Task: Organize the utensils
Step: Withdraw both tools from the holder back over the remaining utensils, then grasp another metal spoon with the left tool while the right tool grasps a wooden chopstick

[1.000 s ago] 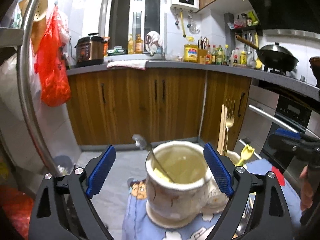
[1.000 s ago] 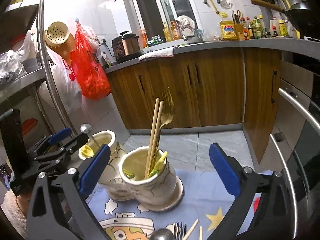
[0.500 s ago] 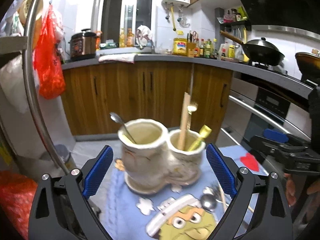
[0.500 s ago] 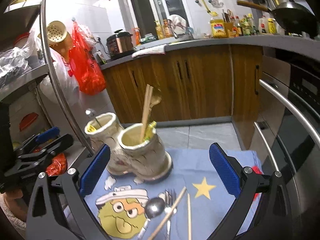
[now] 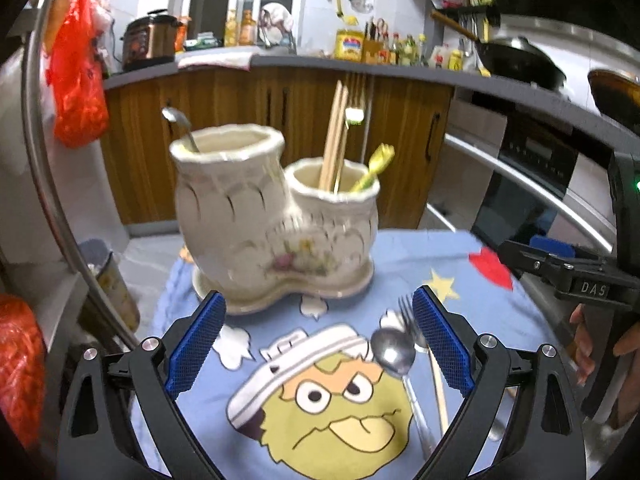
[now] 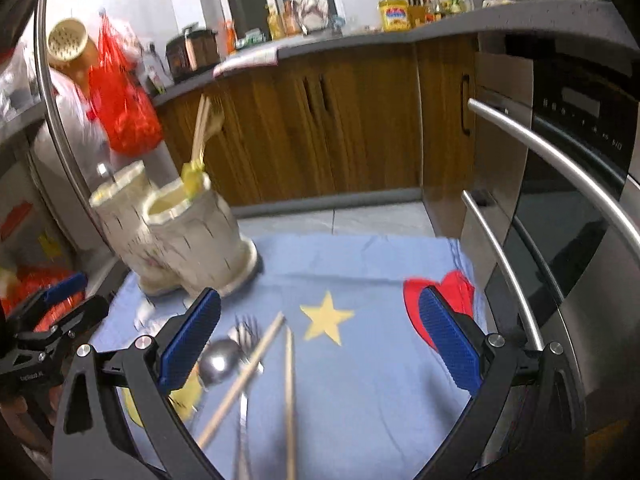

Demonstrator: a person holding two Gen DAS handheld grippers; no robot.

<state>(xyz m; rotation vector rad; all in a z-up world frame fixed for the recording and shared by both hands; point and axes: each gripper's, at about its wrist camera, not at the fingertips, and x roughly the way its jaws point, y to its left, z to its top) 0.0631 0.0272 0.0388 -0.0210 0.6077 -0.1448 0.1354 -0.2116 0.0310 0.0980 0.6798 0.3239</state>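
1. A small table wears a blue cartoon cloth, and both grippers hover over its near side.
2. The left gripper has its blue-padded fingers spread wide with nothing between them, above the printed green face.
3. The right gripper is likewise spread wide and empty, above the yellow star toward the cloth's right edge.
4. The cream ceramic holder, two joined cups on one base, stands toward the far left corner of the cloth.
5. Its taller left cup holds a metal spoon leaning left; the shorter right cup holds a pair of wooden chopsticks, a fork standing tines up, and a yellow-green utensil leaning right.
6. Loose on the cloth near the front edge lie a second spoon, bowl facing the holder, a second fork just beside it, and two chopsticks, one crossing the spoon's handle.
7. A person's fingers grip the right tool's handle at the right.
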